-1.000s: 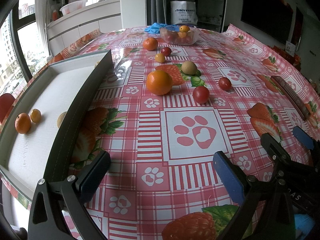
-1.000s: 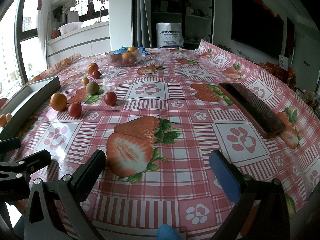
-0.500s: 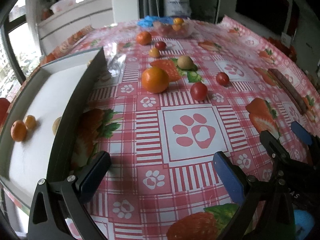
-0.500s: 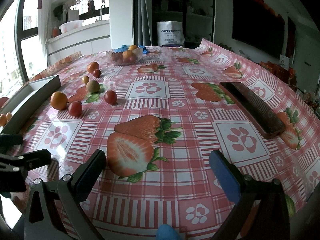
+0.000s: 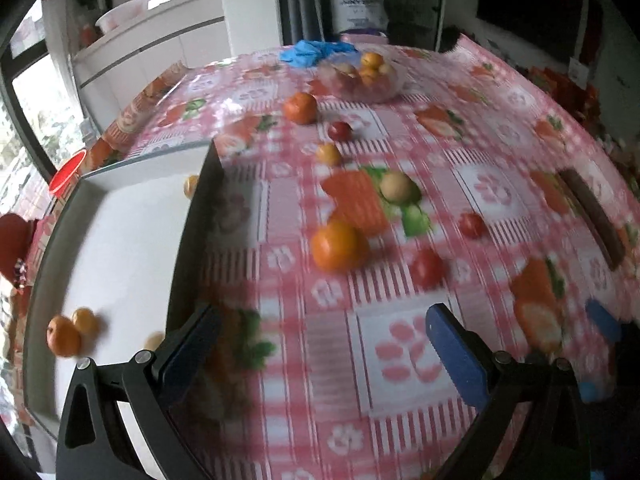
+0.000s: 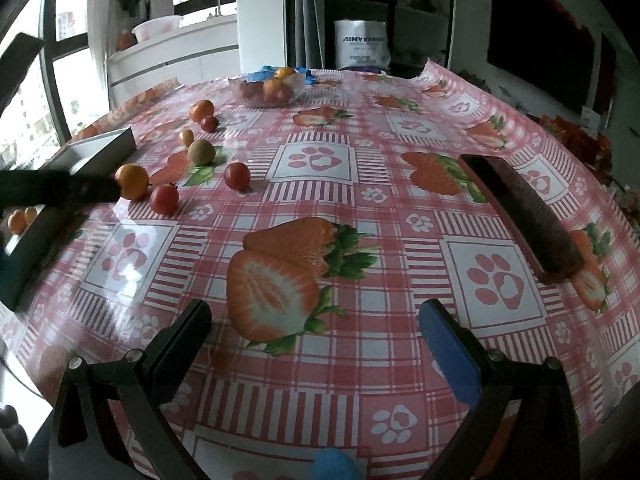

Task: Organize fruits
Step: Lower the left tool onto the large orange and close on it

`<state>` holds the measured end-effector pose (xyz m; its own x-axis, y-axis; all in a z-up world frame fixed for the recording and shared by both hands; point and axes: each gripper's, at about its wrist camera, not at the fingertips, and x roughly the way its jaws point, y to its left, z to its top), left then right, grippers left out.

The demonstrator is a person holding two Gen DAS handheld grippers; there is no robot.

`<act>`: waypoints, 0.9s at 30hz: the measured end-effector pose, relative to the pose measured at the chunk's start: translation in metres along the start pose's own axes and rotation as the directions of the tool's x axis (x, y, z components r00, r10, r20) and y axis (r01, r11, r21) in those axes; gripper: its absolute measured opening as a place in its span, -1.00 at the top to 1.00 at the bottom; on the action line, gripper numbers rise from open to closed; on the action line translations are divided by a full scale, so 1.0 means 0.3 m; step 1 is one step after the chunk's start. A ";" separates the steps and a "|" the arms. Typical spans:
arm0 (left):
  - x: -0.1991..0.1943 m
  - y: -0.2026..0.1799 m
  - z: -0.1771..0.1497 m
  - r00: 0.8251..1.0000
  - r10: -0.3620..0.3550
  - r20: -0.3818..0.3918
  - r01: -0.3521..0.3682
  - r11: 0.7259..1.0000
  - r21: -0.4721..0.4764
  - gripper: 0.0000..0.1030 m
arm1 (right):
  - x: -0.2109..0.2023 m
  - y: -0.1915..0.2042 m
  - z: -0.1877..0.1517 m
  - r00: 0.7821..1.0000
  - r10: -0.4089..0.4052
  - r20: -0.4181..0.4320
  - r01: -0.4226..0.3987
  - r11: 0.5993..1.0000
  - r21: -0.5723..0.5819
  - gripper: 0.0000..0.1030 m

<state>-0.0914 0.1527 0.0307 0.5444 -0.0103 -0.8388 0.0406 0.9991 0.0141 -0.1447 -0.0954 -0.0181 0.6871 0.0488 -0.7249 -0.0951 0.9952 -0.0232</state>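
Note:
Loose fruit lies on the red checked tablecloth: a big orange [image 5: 338,246], two red tomatoes [image 5: 427,267] [image 5: 472,225], a tan round fruit [image 5: 396,186], and smaller ones farther back. A white tray [image 5: 120,240] at left holds two small oranges [image 5: 64,336]. My left gripper [image 5: 320,340] hangs open above the cloth, short of the big orange, empty. My right gripper [image 6: 316,334] stays open and empty over a printed strawberry. The same fruits show in the right wrist view, the orange [image 6: 132,181] beside a tomato [image 6: 164,199].
A clear bowl of fruit [image 5: 362,78] and a blue cloth [image 5: 312,50] sit at the far end. A long dark flat object [image 6: 520,212] lies on the right side. The tray's dark wall [image 5: 192,240] stands close to the left gripper's left finger.
The left gripper has risen and moved forward towards the big orange, with motion blur in its view. In the right wrist view the left gripper's dark body has shifted up and left. The right gripper barely moved.

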 end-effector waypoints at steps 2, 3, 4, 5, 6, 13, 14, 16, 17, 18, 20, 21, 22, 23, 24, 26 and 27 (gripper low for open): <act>0.015 0.017 0.029 1.000 -0.019 0.003 0.019 0.999 -0.032 -0.99 | -0.001 0.001 0.001 1.000 0.001 -0.004 -0.001 1.000 -0.002 -1.00; 0.021 0.021 0.041 1.000 -0.022 0.003 0.022 0.999 -0.041 -0.99 | -0.001 0.002 0.001 1.000 0.001 -0.007 -0.001 1.000 -0.002 -1.00; 0.029 0.022 0.054 1.000 -0.025 0.003 0.025 0.999 -0.047 -0.98 | -0.001 0.002 0.001 1.000 0.002 -0.008 -0.002 1.000 -0.003 -1.00; 0.039 0.019 0.066 1.000 -0.031 0.000 0.031 0.998 -0.047 -0.82 | -0.001 0.002 0.002 1.000 0.003 -0.010 -0.003 1.000 -0.004 -1.00; 0.049 0.014 0.073 0.999 -0.035 -0.007 0.035 0.999 -0.042 -0.73 | 0.001 0.003 0.005 1.000 0.003 -0.012 -0.003 1.000 -0.005 -1.00; 0.125 -0.022 0.088 0.998 -0.014 -0.054 0.015 1.000 0.000 -0.48 | 0.011 0.006 0.025 0.998 0.012 -0.065 -0.013 1.000 -0.013 -1.00; 0.137 -0.022 0.089 0.998 -0.017 -0.069 0.017 1.000 0.000 -0.46 | 0.012 0.006 0.028 0.997 0.014 -0.076 -0.015 1.000 -0.015 -1.00; 0.152 -0.017 0.092 0.997 -0.019 -0.079 0.018 1.000 -0.015 -0.40 | 0.015 0.005 0.035 0.995 0.020 -0.101 -0.023 1.000 -0.021 -1.00; 0.160 -0.015 0.094 0.996 -0.020 -0.084 0.018 1.000 -0.022 -0.31 | 0.017 0.003 0.039 0.993 0.025 -0.114 -0.028 0.999 -0.024 -1.00; 0.162 -0.013 0.095 0.997 -0.018 -0.081 0.016 1.000 -0.026 -0.31 | 0.019 0.002 0.045 0.990 0.032 -0.134 -0.037 0.999 -0.028 -1.00; 0.164 -0.012 0.100 0.997 -0.021 -0.073 0.019 0.999 -0.031 -0.11 | 0.023 0.000 0.055 0.985 0.046 -0.165 -0.052 0.998 -0.029 -1.00; 0.164 -0.015 0.102 0.997 -0.023 -0.068 0.021 0.999 -0.024 -0.04 | 0.022 -0.006 0.062 0.982 0.065 -0.176 -0.069 0.997 -0.016 -1.00; 0.164 -0.019 0.104 0.997 -0.026 -0.066 0.025 1.000 -0.017 0.04 | 0.019 -0.014 0.070 0.978 0.101 -0.181 -0.101 0.995 0.009 -1.00; 0.163 -0.023 0.105 0.998 -0.030 -0.064 0.029 1.000 -0.012 0.16 | 0.016 -0.024 0.083 0.970 0.156 -0.188 -0.150 0.988 0.047 -1.00; 0.163 -0.025 0.106 0.998 -0.034 -0.059 0.034 0.999 -0.008 0.24 | 0.015 -0.026 0.094 0.963 0.185 -0.195 -0.175 0.982 0.067 -1.00; 0.161 -0.029 0.104 0.998 -0.033 -0.048 0.033 0.999 -0.003 0.26 | 0.015 -0.019 0.120 0.957 0.204 -0.205 -0.193 0.978 0.075 -1.00; 0.161 -0.029 0.104 0.998 -0.036 -0.043 0.036 0.999 -0.004 0.26 | 0.014 -0.005 0.137 0.959 0.196 -0.203 -0.187 0.980 0.059 -1.00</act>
<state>-0.0393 0.1423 0.0070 0.5061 -0.0442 -0.8613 0.0564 0.9982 -0.0181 -0.1121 -0.0932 0.0074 0.4947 0.2245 -0.8396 -0.1793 0.9716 0.1541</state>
